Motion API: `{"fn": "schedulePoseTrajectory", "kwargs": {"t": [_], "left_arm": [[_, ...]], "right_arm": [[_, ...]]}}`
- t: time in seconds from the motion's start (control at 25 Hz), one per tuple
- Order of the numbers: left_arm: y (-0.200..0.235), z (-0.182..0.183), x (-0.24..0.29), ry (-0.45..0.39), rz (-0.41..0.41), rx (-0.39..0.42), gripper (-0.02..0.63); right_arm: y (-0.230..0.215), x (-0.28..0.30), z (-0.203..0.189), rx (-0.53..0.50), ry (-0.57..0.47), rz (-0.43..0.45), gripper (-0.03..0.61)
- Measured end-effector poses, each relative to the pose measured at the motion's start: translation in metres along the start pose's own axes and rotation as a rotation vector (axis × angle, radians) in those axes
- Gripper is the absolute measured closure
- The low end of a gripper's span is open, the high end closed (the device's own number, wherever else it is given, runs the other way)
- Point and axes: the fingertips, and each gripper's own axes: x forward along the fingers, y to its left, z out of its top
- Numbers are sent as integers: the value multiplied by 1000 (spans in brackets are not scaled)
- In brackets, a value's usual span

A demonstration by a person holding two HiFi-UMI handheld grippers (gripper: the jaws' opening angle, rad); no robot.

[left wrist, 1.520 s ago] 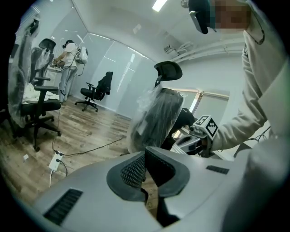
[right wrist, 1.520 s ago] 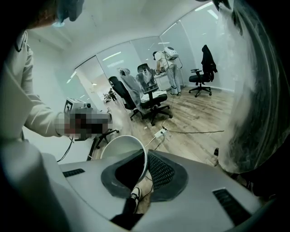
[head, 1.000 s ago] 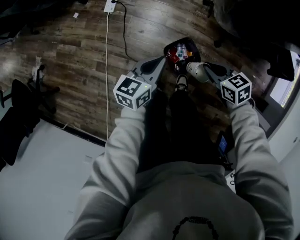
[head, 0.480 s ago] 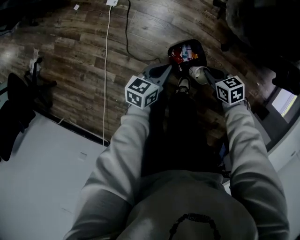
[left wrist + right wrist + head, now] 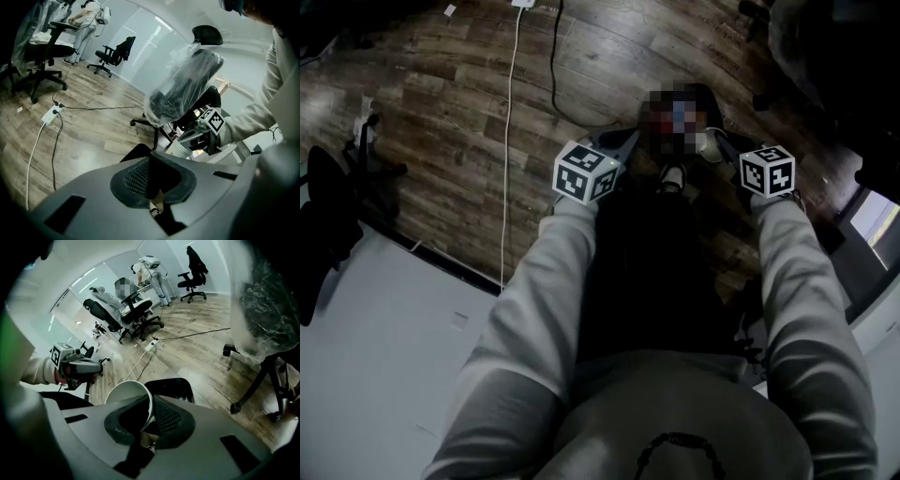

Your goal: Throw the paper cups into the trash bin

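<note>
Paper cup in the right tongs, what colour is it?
The paper cup is white; the right gripper view shows it best.

Wood floor (image 5: pixel 441 122) in the head view's upper left is wide open, just a white cord (image 5: pixel 508 141) running down it. Trash bin (image 5: pixel 176 384) mouth looks unblocked. The plastic-wrapped chair (image 5: pixel 267 310) crowds the right gripper view's right edge.

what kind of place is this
Probably an office: a black swivel chair and a plastic-wrapped chair stand on a wood-plank floor, with a power strip lying on it.
</note>
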Motion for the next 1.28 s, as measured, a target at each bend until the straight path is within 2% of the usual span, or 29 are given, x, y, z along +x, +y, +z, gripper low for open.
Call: {"fn": "schedulePoseTrajectory", "kwargs": {"t": [0.12, 0.24, 0.56, 0.72, 0.76, 0.8, 1.04, 1.28], "left_arm": [[-3, -6, 20, -17, -11, -30, 624], [-6, -12, 37, -25, -6, -23, 624], [22, -11, 35, -94, 48, -57, 624], [14, -10, 32, -103, 10, -10, 624], [10, -10, 32, -100, -5, 3, 624], [7, -11, 32, -99, -18, 10, 624], [-17, -8, 28, -142, -91, -83, 624], [-66, -31, -2, -59, -106, -106, 624]], "right_arm": [[-11, 19, -8, -31, 19, -2, 534], [-23, 35, -13, 24, 6, 5, 534], [-26, 63, -27, 1, 51, 24, 534], [-27, 68, -24, 86, -16, 40, 532], [-26, 68, -23, 118, -34, 50, 435], [-24, 68, -22, 138, -46, 55, 406], [-19, 38, -12, 142, -86, 39, 382], [7, -21, -2, 140, -92, 33, 383]]}}
